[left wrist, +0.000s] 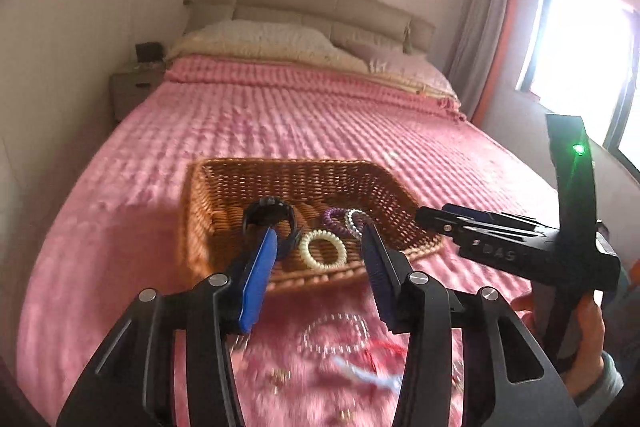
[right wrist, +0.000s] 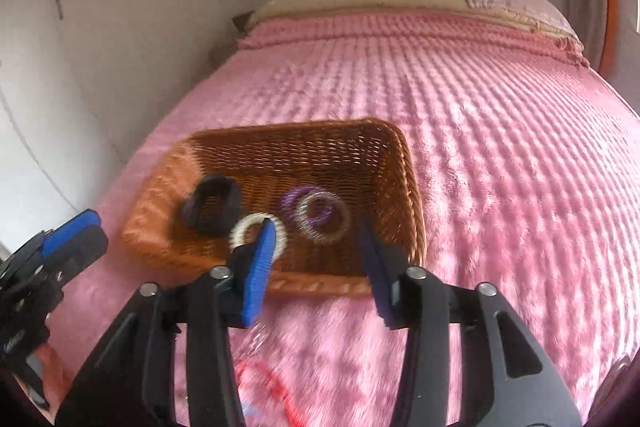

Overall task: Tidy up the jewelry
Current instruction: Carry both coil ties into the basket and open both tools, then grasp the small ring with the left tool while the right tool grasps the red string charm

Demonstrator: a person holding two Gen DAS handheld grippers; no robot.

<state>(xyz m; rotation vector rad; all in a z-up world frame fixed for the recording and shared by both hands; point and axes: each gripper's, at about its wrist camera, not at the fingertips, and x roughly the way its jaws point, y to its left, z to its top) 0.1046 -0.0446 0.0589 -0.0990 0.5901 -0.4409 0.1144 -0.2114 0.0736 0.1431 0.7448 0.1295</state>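
Both your claws, left claw (left wrist: 320,239) and right claw (right wrist: 316,239), gape empty; next, pick the clear bracelet (left wrist: 336,337) off the bed (left wrist: 280,123) for the basket (left wrist: 224,187).

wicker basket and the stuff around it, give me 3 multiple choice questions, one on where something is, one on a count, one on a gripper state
1. Where does the cream spiral hair tie lie?
A. inside the wicker basket
B. on the pillow
C. on the nightstand

2. How many spiral hair ties are in the basket?
A. one
B. three
C. five

3. How does the left gripper stand?
A. shut on the black bracelet
B. shut on a red cord
C. open, holding nothing

Answers:
1 A: it rests on the basket floor near the front rim.
2 B: cream, purple spiral hair tie and clear spiral hair tie show; the black bracelet beside them is a different thing.
3 C: its blue pads stand wide apart with nothing between them.
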